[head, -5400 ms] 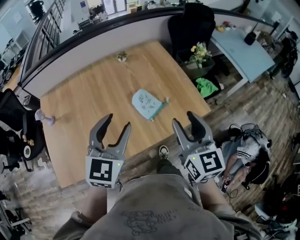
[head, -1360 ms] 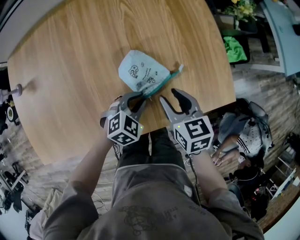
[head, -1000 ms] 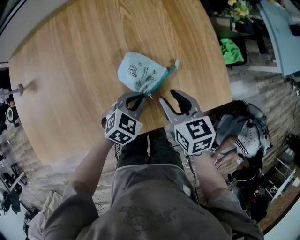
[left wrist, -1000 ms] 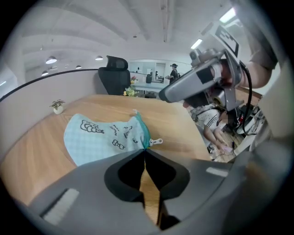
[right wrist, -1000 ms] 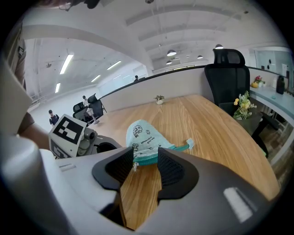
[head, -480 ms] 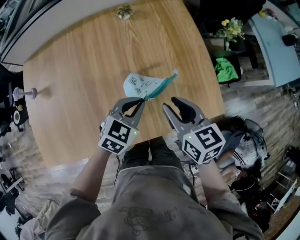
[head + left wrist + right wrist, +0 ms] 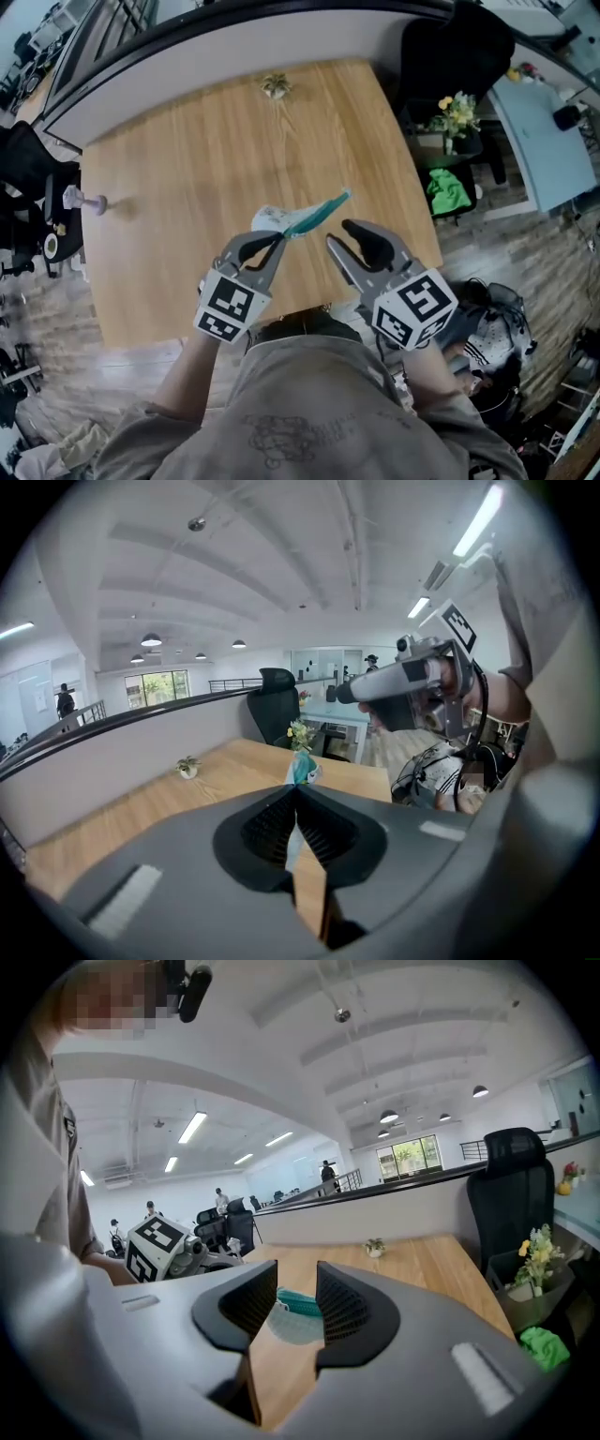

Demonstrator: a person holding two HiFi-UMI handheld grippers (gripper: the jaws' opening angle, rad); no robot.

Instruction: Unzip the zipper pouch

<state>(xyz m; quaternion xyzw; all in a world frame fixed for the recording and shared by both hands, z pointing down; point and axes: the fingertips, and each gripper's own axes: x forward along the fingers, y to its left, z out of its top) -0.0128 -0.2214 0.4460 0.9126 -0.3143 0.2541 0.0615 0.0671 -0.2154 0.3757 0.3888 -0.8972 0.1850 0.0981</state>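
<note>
My left gripper (image 7: 277,240) now holds the soft, pale mint fabric zipper pouch (image 7: 270,219) clear of the light wooden desk (image 7: 178,159), where it lay a second ago. Its ribbed black fingers are clamped on one limp corner. My right gripper (image 7: 343,234) has risen alongside. Its fingers have just been closing partway but stand apart and empty, with the teal zipper edge (image 7: 317,208) just ahead of them. The zipper probably remains closed, so catching its pull comes next.

Left gripper (image 7: 279,240) lifted zipper pouch (image 7: 292,217) off table (image 7: 187,169); right gripper (image 7: 340,234) raised alongside, jaws just narrowed, nothing between.
</note>
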